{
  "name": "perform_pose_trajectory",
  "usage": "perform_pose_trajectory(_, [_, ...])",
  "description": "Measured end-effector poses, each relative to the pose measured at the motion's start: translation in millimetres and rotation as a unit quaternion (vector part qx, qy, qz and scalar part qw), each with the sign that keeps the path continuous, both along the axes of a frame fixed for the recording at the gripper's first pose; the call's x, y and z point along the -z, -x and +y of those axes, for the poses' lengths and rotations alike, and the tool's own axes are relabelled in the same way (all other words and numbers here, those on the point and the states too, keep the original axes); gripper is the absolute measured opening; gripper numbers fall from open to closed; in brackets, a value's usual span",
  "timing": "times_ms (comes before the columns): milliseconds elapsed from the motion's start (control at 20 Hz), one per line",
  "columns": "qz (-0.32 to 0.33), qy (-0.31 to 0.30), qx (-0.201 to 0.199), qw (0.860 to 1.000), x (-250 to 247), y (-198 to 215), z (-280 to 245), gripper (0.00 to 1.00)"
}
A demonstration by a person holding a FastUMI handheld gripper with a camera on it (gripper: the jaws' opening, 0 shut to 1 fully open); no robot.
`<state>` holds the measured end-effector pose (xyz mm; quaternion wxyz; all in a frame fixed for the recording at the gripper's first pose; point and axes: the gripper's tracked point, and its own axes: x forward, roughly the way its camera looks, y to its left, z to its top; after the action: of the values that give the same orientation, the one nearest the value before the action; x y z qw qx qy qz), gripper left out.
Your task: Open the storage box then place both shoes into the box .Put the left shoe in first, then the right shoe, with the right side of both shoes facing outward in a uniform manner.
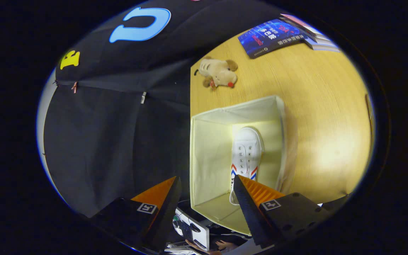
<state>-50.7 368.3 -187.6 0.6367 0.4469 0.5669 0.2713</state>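
The tool (207,184) has its fingers spread wide apart, gripping nothing, poised over the near wall of the open storage box (211,148). Inside the box lies a white shoe (246,156), its heel by one finger. The box stands on the wooden bench (324,117); beyond it lie a plush dog (219,72) and books (282,33).

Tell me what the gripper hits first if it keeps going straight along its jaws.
Probably the storage box: the open gripper points at its near wall and inside, just beside the white shoe lying in it. Depth is unclear, so this is a judgement.
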Motion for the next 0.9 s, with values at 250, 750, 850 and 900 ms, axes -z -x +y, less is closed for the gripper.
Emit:
perform_pose_trajectory(250, [-0.071,0.058,0.034,0.995,13.8,-18.9,-111.4,0.91])
perform_pose_trajectory(750, [-0.009,0.297,0.055,0.953,167.3,27.5,-353.9,0.91])
perform_pose_trajectory(850, [0.023,0.308,0.046,0.950,197.6,46.0,-373.5,0.90])
perform_pose_trajectory(900, [0.038,0.311,0.044,0.949,210.8,52.6,-380.8,0.90])
